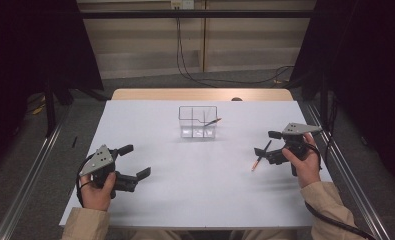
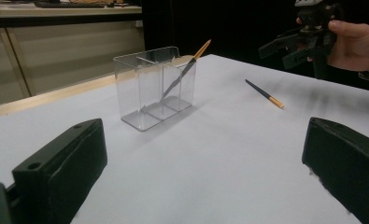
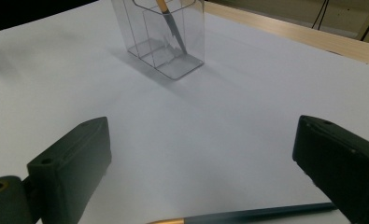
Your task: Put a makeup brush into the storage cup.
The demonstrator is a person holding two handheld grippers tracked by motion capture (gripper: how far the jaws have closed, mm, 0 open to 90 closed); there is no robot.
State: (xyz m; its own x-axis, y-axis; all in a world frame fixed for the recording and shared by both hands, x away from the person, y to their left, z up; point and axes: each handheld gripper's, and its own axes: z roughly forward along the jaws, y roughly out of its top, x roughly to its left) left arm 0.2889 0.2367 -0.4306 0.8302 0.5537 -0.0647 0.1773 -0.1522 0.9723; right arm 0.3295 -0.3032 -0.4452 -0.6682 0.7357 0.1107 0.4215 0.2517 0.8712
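Right gripper (image 1: 269, 148) is held with jaws spread wide just above the loose pencil (image 1: 261, 156), which lies flat on the white worktop (image 1: 195, 185) near the right edge — nothing is pinched. Left gripper (image 1: 135, 161) is likewise spread and empty, well apart at the near left. A second pencil (image 1: 210, 121) is seen leaning in the clear divided holder (image 1: 198, 121) — right-hand compartment in the high view.
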